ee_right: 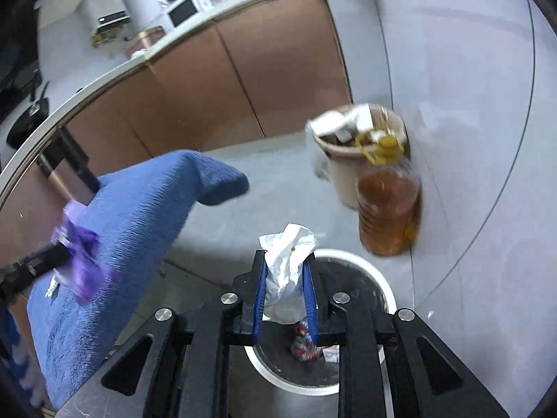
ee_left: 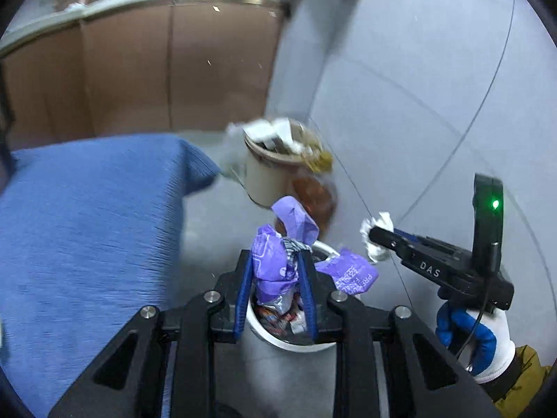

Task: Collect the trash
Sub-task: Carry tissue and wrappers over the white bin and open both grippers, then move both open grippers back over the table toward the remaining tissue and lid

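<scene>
My left gripper (ee_left: 275,257) is shut on a crumpled purple wrapper (ee_left: 275,261) and holds it above a white-rimmed trash bin (ee_left: 278,339) with several wrappers inside. My right gripper (ee_right: 284,271) is shut on a crumpled white tissue (ee_right: 287,261) above the same bin (ee_right: 386,299). In the left wrist view the right gripper (ee_left: 374,235) holds the tissue (ee_left: 377,238) to the right of the bin. In the right wrist view the left gripper (ee_right: 61,254) with the purple wrapper (ee_right: 83,257) is blurred at far left.
A table with a blue cloth (ee_left: 87,216) lies left of the bin. A beige bin (ee_right: 348,160) full of trash and a bottle of amber liquid (ee_right: 388,209) stand on the grey floor beyond. Brown cabinets (ee_left: 156,69) line the back.
</scene>
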`<state>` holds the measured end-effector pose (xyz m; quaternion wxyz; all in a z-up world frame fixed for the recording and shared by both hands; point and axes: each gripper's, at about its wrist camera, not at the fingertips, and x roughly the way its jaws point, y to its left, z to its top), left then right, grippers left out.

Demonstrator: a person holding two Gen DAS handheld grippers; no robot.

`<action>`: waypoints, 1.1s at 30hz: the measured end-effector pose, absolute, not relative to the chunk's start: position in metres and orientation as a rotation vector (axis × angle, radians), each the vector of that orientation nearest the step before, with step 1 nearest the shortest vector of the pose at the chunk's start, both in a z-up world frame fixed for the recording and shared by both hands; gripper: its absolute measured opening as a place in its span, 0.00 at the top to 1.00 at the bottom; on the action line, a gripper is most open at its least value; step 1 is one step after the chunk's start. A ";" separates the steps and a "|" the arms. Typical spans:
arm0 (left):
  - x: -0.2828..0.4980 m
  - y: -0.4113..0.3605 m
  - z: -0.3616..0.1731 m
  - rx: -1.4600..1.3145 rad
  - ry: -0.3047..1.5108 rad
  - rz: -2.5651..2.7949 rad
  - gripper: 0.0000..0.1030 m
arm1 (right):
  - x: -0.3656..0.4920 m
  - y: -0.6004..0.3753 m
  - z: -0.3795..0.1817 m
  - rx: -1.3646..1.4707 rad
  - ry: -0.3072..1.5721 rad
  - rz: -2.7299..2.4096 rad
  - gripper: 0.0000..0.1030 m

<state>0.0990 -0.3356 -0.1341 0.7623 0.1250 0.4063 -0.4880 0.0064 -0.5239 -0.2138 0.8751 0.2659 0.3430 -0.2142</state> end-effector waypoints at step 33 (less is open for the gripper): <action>0.110 -0.232 -0.089 0.072 0.807 -0.945 0.58 | 0.018 -0.475 -0.151 0.458 0.633 -0.367 0.58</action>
